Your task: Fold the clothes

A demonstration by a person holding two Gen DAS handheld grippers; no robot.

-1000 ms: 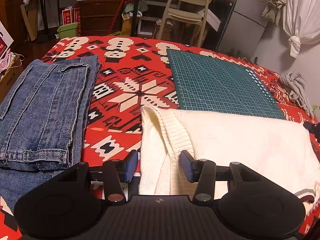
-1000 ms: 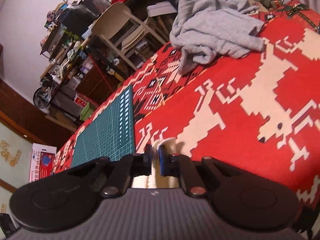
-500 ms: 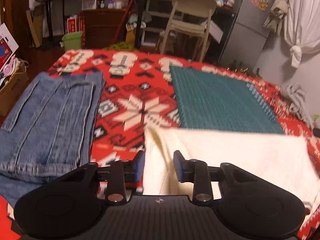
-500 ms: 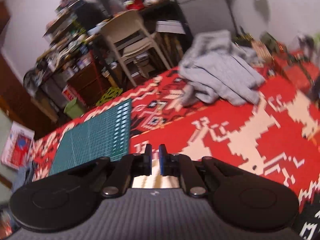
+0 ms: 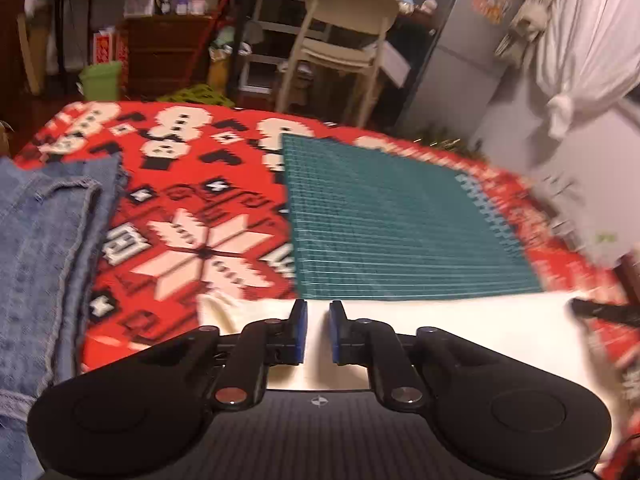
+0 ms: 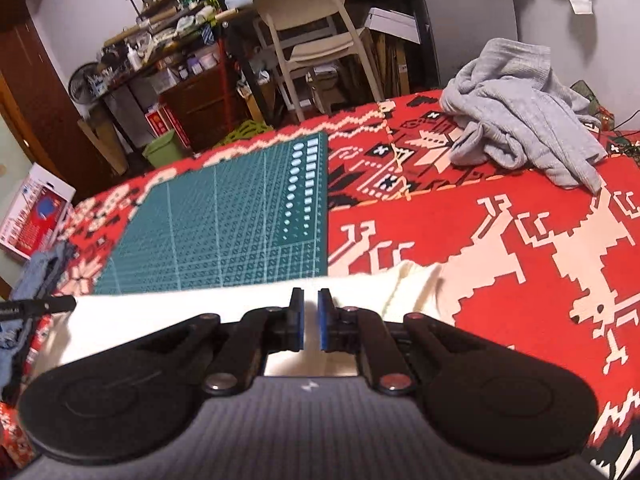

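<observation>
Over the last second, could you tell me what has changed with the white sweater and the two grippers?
The left gripper went from open to closing on the white sweater. The right gripper stayed clamped on it and rolled level. The sweater's edge now runs along the green mat. The jeans and grey garment stayed put.

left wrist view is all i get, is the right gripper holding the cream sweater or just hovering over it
Observer: Holding it. The right wrist view shows the right gripper with its fingers pinched on the cream sweater, close to that garment's ribbed right end.
Operator: ok, anything else lying on the bed on that side
Observer: A crumpled grey sweater lies at the far right of the red patterned blanket, well apart from the cream one.
Operator: and on the floor left of the bed
Observer: A red and white box stands there, just beyond the jeans.
</observation>
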